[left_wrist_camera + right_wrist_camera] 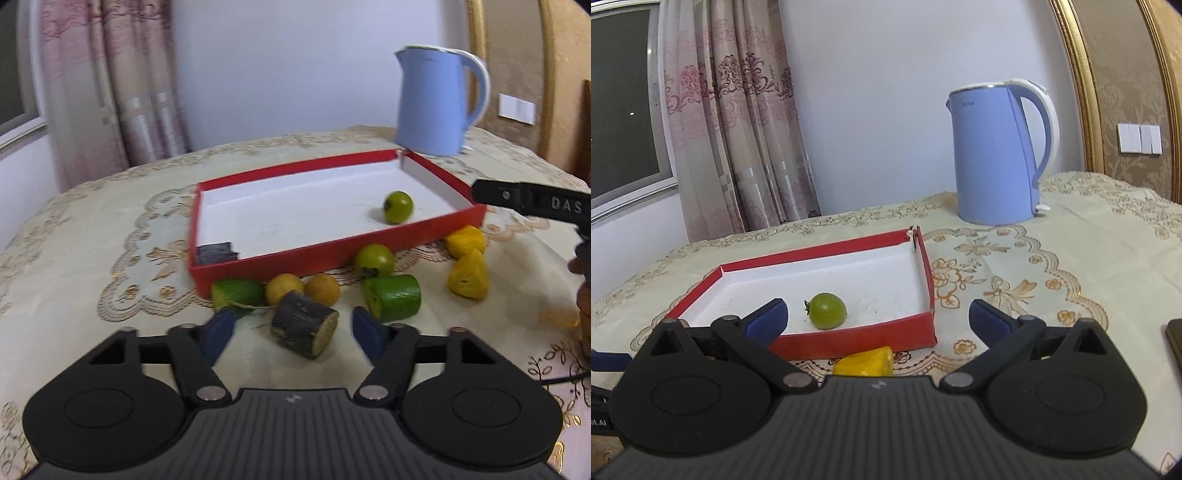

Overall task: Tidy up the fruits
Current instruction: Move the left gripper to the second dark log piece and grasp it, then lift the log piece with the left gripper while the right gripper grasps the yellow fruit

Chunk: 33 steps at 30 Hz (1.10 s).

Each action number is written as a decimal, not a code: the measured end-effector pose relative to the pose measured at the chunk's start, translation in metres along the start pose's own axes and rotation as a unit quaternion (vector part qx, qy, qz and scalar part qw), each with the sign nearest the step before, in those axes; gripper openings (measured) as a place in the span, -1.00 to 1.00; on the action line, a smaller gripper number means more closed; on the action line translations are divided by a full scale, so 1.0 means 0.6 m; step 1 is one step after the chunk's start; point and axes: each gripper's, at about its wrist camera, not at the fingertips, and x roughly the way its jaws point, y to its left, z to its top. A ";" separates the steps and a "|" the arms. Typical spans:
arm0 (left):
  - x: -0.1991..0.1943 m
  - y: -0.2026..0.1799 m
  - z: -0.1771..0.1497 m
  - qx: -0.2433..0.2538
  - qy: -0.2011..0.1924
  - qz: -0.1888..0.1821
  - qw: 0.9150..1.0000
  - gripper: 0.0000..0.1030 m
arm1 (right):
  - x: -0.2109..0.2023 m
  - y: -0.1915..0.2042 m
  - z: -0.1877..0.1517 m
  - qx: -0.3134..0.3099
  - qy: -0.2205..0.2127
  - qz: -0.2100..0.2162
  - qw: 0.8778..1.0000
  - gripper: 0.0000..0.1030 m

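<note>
One small round green fruit [398, 206] sits inside the shallow red cardboard tray with the white floor [295, 260], near its right wall, and everything else waits outside along the tray's front wall: a dark bark-skinned cut stub with a yellow face [304, 329], two green-skinned cut chunks [392, 297], two small round orange fruits [284, 289], another green round one [374, 259] and two yellow wedges [467, 277]. Left hand-held gripper [291, 332] is spread wide, empty, the dark stub lying right between its blue pads [369, 332], so that looks like the next pick: drop, close, lift over the front wall. Right hand-held gripper [877, 319] hangs released at the tray's front right corner, holding nothing. Pale blue electric kettle [993, 155] stands toward the bench's far edge, on the embroidered cream cloth [1071, 258]
</note>
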 end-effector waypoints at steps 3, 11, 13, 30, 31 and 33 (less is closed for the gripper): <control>0.012 0.002 -0.002 0.014 0.008 -0.028 0.999 0.12 | 0.001 -0.002 0.000 0.003 0.002 -0.001 1.000 1.00; 0.026 -0.012 -0.006 0.051 0.000 -0.024 0.998 -0.17 | 0.000 -0.001 -0.002 0.000 0.000 0.002 1.000 1.00; 0.024 -0.013 -0.007 0.047 0.000 -0.025 0.999 -0.18 | -0.002 -0.005 -0.001 0.007 -0.003 0.006 1.000 1.00; 0.031 -0.004 -0.010 -0.005 0.031 -0.014 0.999 -0.16 | -0.016 0.048 -0.019 -0.207 0.094 0.064 0.972 0.94; 0.032 0.000 -0.010 -0.012 0.032 -0.020 0.999 -0.18 | -0.013 0.053 -0.021 -0.214 0.096 0.069 0.970 0.92; 0.030 0.006 -0.009 -0.024 0.035 -0.026 0.999 -0.19 | -0.005 0.056 -0.025 -0.216 0.113 0.075 0.967 0.75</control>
